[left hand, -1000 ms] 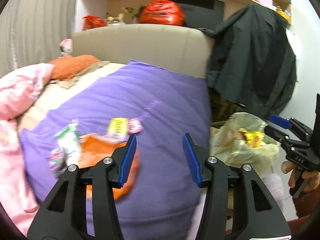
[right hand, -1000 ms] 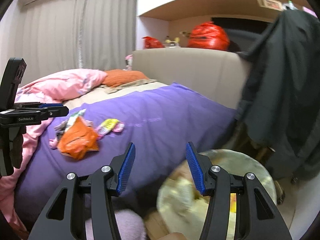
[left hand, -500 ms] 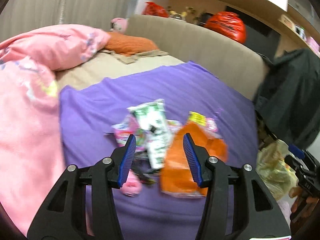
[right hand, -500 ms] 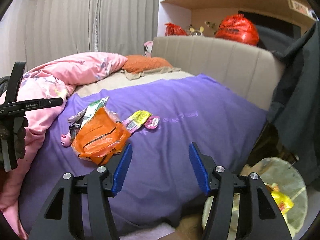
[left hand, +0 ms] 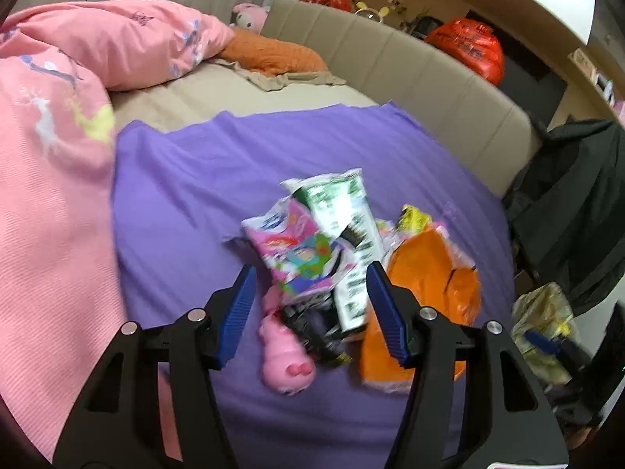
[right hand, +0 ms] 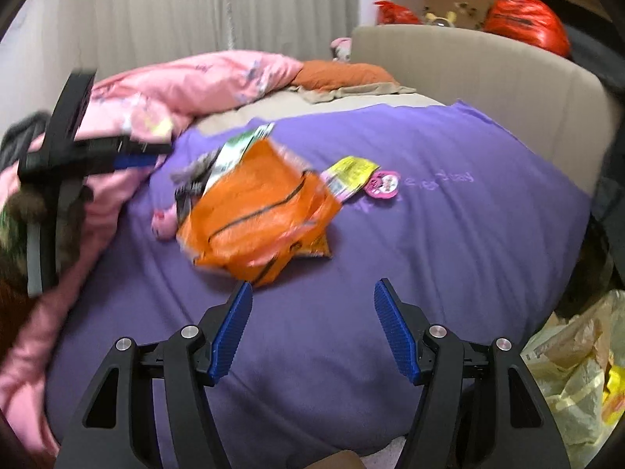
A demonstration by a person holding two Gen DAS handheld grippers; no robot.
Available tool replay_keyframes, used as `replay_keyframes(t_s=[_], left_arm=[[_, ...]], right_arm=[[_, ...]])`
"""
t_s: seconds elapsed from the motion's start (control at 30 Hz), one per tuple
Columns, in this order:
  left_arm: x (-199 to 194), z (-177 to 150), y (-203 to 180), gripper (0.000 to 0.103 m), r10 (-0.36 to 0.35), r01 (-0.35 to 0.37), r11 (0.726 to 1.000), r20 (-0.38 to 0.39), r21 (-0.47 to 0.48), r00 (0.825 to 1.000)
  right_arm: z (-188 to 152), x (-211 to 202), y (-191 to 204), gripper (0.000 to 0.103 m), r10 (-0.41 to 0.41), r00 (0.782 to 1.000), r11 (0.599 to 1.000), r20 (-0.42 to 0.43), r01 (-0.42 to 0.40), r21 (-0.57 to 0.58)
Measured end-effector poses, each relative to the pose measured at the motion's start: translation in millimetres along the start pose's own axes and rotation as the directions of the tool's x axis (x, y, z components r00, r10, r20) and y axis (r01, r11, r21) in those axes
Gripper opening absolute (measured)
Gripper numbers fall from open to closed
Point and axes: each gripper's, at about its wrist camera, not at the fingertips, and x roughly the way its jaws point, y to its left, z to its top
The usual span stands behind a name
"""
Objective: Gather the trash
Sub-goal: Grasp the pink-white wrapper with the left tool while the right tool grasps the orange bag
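Note:
A heap of wrappers lies on the purple blanket (left hand: 187,195): an orange bag (left hand: 429,293) (right hand: 258,219), a green-and-white packet (left hand: 343,219), a pink cartoon wrapper (left hand: 300,250), a pink toy-shaped piece (left hand: 285,355) and a yellow wrapper (right hand: 349,174) beside a small pink one (right hand: 383,184). My left gripper (left hand: 310,308) hovers just short of the heap, its jaws opening, nothing pressed between them. My right gripper (right hand: 312,328) hangs over bare blanket in front of the orange bag, jaws opening and empty. The left gripper (right hand: 117,156) also shows at the right wrist view's left.
A pale plastic trash bag (right hand: 578,371) (left hand: 543,320) with rubbish in it sits off the bed's right side. A pink duvet (left hand: 50,179) covers the left of the bed. A beige headboard (left hand: 410,66) and a dark jacket (left hand: 578,203) stand behind and to the right.
Both grippers swung from the trash bag toward the bed and came down closer to the wrappers. The heap now fills the left view's centre. Both pairs of jaws stand wider.

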Motion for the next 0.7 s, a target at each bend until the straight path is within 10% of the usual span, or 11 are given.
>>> replay_keyframes(t_s=[0.4, 0.53, 0.7], left_arm=[[81.2, 18.5, 22.1, 0.064, 0.101, -0.113, 0.987, -0.114, -0.112, 0.988], [75.8, 12.4, 40.2, 0.027, 0.021, -0.059, 0.972, -0.164, -0.228, 0.986], [46.2, 13.9, 28.9, 0.012, -0.042, 0.023, 0.981, -0.096, -0.194, 0.994]], right_arm=[[-8.7, 24.7, 1.6, 0.061, -0.102, 0.994, 0.995, -0.029, 0.102, 0.021], [3.3, 24.7, -0.6, 0.061, -0.071, 0.997, 0.996, 0.005, 0.07, 0.059], [22.6, 26.5, 2.4, 0.061, 0.019, 0.998, 0.997, 0.055, -0.023, 0.072]])
